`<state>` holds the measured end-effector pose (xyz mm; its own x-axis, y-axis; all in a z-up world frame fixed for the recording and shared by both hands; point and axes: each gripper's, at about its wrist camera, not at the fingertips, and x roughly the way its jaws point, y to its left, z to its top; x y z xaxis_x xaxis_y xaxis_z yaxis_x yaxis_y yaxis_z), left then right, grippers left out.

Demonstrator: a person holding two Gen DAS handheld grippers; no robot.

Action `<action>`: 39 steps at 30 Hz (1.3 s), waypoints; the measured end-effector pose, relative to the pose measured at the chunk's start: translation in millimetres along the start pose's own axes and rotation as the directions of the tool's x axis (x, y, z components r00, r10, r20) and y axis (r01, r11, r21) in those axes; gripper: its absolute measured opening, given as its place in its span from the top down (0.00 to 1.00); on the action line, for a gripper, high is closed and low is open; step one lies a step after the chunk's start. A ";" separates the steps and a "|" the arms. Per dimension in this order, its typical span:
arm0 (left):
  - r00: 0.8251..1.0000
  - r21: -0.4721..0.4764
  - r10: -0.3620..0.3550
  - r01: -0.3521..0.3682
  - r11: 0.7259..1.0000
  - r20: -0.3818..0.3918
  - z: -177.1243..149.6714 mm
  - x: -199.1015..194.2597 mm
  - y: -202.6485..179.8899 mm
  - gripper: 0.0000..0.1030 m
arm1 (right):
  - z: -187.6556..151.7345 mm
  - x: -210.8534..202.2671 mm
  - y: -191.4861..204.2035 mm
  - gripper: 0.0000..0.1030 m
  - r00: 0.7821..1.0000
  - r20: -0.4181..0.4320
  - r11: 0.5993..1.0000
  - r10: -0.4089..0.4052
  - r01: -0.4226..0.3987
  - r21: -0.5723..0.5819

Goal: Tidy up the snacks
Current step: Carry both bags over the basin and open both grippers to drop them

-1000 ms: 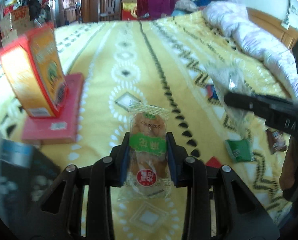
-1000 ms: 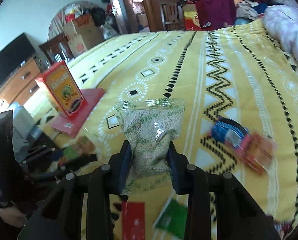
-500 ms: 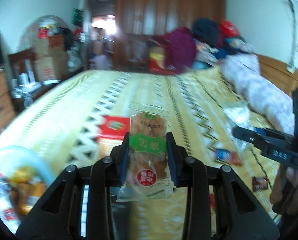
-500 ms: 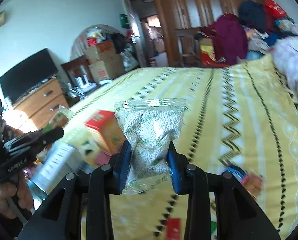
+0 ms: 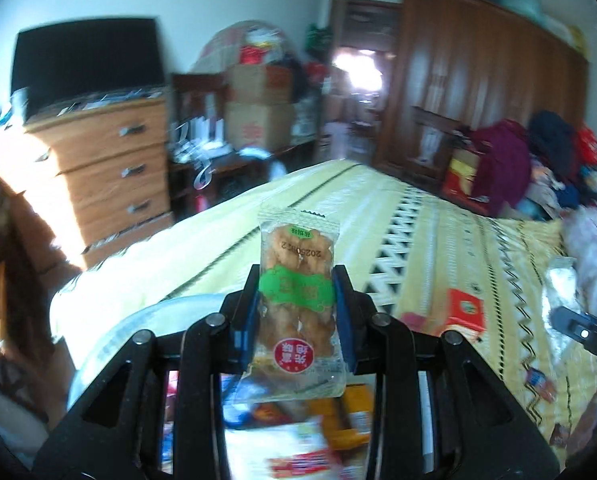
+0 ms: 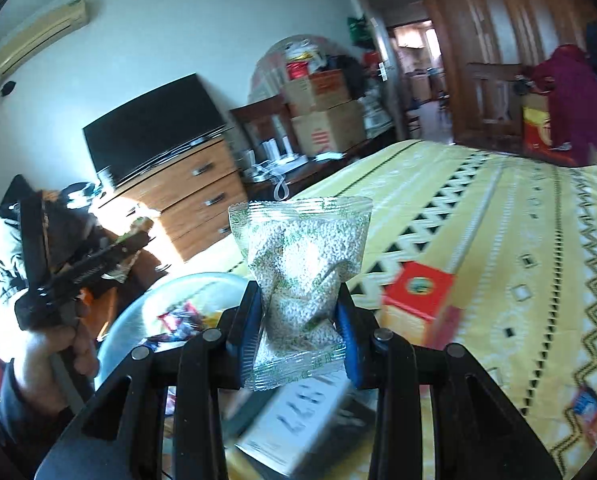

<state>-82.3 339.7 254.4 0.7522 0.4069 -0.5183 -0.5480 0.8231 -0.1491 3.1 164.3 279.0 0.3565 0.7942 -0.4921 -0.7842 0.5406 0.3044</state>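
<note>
Snack transfer under way, both hands loaded. Left gripper [image 5: 296, 308] is clamped on a clear packet of fried dough twists [image 5: 296, 300], green band across its middle, pads pinching its sides. Right gripper [image 6: 298, 320] is squeezed hard on a crinkled clear bag of small white pellets [image 6: 304, 276], which is waisted where the pads bite. Both packets stand upright between the fingers, lifted clear of the yellow patterned bedspread [image 6: 498, 208]. Each gripper tilts somewhat downward over a pale, translucent bowl [image 6: 138, 312] at the bed's near edge, already holding wrapped snacks. A red box [image 6: 418, 300] stands on the bed just beyond. By my reckoning this is the carry-to-bowl step; next each packet needs centring over the bowl, then jaws opened to drop it, one hand at a time to avoid crowding.
</note>
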 end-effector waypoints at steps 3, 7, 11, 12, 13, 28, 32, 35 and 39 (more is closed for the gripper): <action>0.999 -0.032 0.038 -0.040 0.999 -0.034 -6.5 14.0 18.5 0.67 | 7.4 30.3 31.1 0.63 0.998 -0.045 0.999 0.054 -0.054 -0.003; 0.993 -0.028 0.065 -0.068 0.997 -0.096 -10.8 36.1 29.7 0.67 | 13.6 69.4 63.4 0.62 0.989 -0.107 0.994 0.105 -0.106 -0.004; 0.986 -0.006 0.082 -0.084 0.996 -0.144 -22.1 49.5 32.7 0.67 | 10.1 104.6 88.9 0.62 0.976 -0.171 0.990 0.134 -0.139 -0.015; 0.985 0.000 0.086 -0.087 0.996 -0.150 -24.5 50.8 33.7 0.67 | 7.2 110.5 93.0 0.62 0.973 -0.184 0.989 0.138 -0.144 -0.017; 0.984 0.006 0.087 -0.087 0.996 -0.153 -26.2 51.7 34.9 0.67 | 4.9 115.8 95.2 0.62 0.970 -0.196 0.989 0.141 -0.148 -0.018; 0.986 -0.015 0.066 -0.069 0.997 -0.156 -24.4 43.8 54.0 0.67 | -1.7 145.2 100.9 0.62 0.959 -0.245 0.988 0.145 -0.154 -0.021; 0.986 -0.016 0.062 -0.065 0.998 -0.154 -23.2 46.1 54.7 0.67 | -2.3 144.2 102.3 0.62 0.959 -0.245 0.988 0.143 -0.153 -0.024; 0.986 -0.015 0.060 -0.063 0.998 -0.153 -23.2 47.0 55.0 0.67 | -2.1 145.5 102.4 0.62 0.959 -0.246 0.988 0.143 -0.153 -0.022; 0.986 -0.014 0.063 -0.066 0.998 -0.156 -23.4 47.1 54.9 0.67 | -3.3 146.4 101.6 0.62 0.958 -0.247 0.988 0.144 -0.155 -0.024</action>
<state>-85.5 394.8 202.2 0.6500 0.3915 -0.6513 -0.6017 0.7886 -0.1265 -26.0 334.6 235.2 0.1034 0.7705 -0.6290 -0.8419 0.4045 0.3571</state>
